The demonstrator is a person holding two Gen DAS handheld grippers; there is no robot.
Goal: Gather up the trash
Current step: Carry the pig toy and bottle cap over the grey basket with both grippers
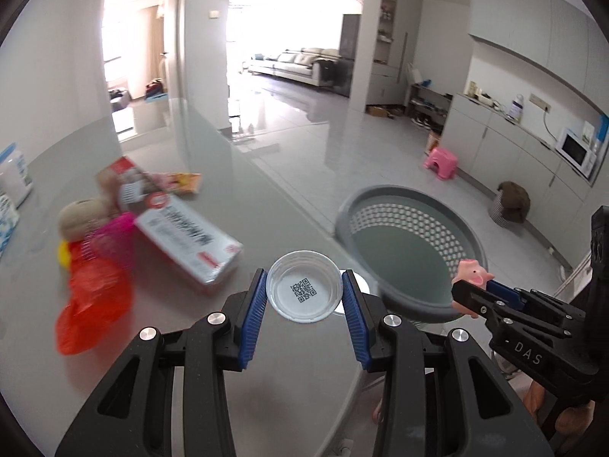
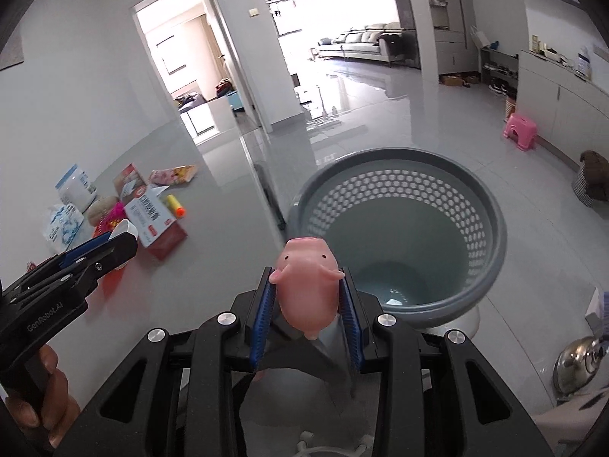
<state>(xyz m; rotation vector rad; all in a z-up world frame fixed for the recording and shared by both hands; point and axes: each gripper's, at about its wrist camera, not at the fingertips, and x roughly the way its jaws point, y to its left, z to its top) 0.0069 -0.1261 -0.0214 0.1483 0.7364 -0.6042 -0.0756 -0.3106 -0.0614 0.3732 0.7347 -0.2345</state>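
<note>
A round grey perforated plastic basket (image 2: 399, 228) stood on the floor just beside the glossy grey surface (image 1: 243, 190). Near its rim, the left tongs (image 1: 304, 297) pinched a clear round plastic lid (image 1: 303, 290) bearing a QR code. The right tongs (image 2: 308, 297) pinched a small pink rubber pig (image 2: 307, 285).

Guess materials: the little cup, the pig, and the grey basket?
Small cup: thin clear plastic, glossy; the printed code on its base shows through.
Pink pig: probably soft rubber or vinyl, smooth with a dull sheen and rounded moulded shape.
Grey basket: moulded plastic, matte, with regular holes through the wall and a solid rim.
</note>
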